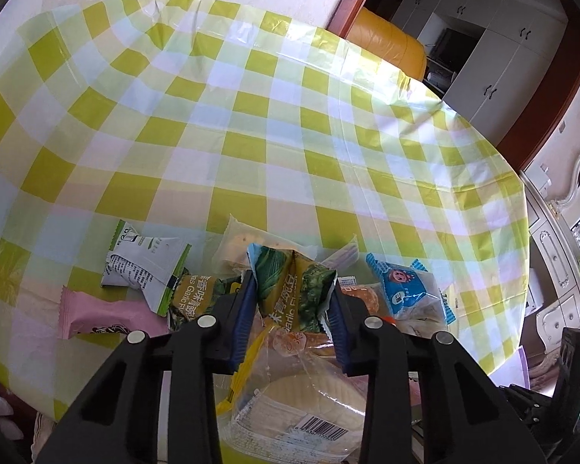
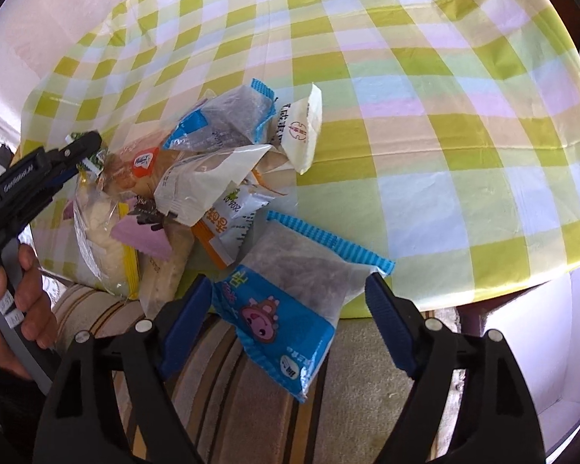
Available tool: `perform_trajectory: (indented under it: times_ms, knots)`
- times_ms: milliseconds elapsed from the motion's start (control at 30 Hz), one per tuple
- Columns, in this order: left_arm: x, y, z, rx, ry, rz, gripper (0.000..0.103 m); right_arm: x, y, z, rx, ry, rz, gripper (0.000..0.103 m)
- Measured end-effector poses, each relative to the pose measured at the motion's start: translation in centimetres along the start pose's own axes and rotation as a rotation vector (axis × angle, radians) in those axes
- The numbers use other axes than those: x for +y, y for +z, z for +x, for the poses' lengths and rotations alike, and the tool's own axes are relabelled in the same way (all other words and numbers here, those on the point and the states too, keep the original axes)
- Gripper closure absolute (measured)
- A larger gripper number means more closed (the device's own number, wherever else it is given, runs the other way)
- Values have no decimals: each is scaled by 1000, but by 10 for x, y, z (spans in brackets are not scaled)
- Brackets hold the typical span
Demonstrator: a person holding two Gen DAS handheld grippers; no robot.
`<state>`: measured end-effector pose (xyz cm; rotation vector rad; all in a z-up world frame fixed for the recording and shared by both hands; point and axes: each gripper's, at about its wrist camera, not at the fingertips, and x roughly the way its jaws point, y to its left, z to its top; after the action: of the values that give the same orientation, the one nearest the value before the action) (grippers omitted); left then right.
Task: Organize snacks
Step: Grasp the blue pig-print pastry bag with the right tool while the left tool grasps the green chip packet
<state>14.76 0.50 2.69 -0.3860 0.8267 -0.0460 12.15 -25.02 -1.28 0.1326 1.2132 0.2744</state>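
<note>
A: Left gripper [image 1: 294, 301]?
B: Narrowed on the green garlic-pea packet [image 1: 290, 282], blue pads [image 1: 246, 309] pressing both its sides, above the snack pile at the near edge of the checked tablecloth [image 1: 251, 116].

A: Under it?
B: Clear-wrapped bread [image 1: 309, 390], barcode up. Beside it, to the left, a white-and-green sachet [image 1: 143, 266] and a pink packet [image 1: 96, 313].

A: Right gripper [image 2: 290, 301]?
B: Spread wide around a blue cartoon packet [image 2: 286, 301] hanging over the table's edge. Left pad close to the wrapper, right pad apart from it; possibly no grip, hard to tell.

A: Behind that?
B: Heap of wrappers [image 2: 197, 178], a cream sachet [image 2: 303, 131] leaning at the far side.
</note>
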Motion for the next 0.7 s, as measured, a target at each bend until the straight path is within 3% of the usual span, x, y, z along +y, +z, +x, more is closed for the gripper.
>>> perform_trajectory:
  times_ms: [200,433,533,700]
  knots:
    - [-1,0,-14,-45,-2,2,69,-18,5,4,23,72,190,18]
    - [-6,-3,-21,-62,-1,14,69,-30,10,11,53,84,371,15]
    - [-8,-6,-24,-67,-3,18,69,-23,16,16,54,28,350,14]
    - [-12,-9,-33,-92,0,33,69,0,15,22,47,-95,208,16]
